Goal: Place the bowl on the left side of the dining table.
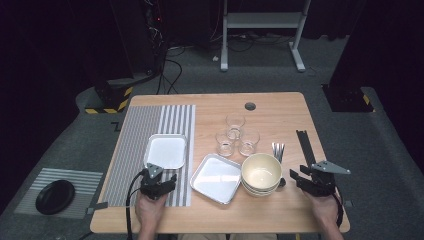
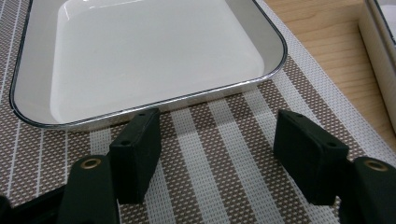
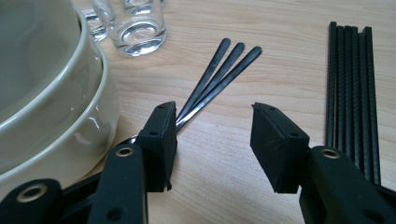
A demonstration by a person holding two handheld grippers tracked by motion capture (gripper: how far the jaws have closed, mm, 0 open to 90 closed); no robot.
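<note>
Bare wood open between the right claw [image 3: 212, 140] jaws. Hemmed in on one side by stacked bowls [image 3: 51, 102], with dark spoon handles [image 3: 217, 77] slanting just past one jaw. Chopsticks [image 3: 352, 88] along the other side. Glasses [image 3: 140, 25] farther ahead. Open striped mat [image 2: 219, 154] before the left claw [image 2: 217, 149], blocked ahead by the white tray [image 2: 140, 56].

High view: fixed above the person's side, facing forward and down over the whole table [image 1: 280, 107].
Left gripper view: low and close, facing the white square tray [image 2: 140, 56] on the striped placemat [image 2: 215, 154].
Right gripper view: low and close, facing the black spoon handles [image 3: 219, 70] beside the stacked bowls [image 3: 46, 107].
Shared: tray [image 1: 166, 151], bowls [image 1: 261, 174].
</note>
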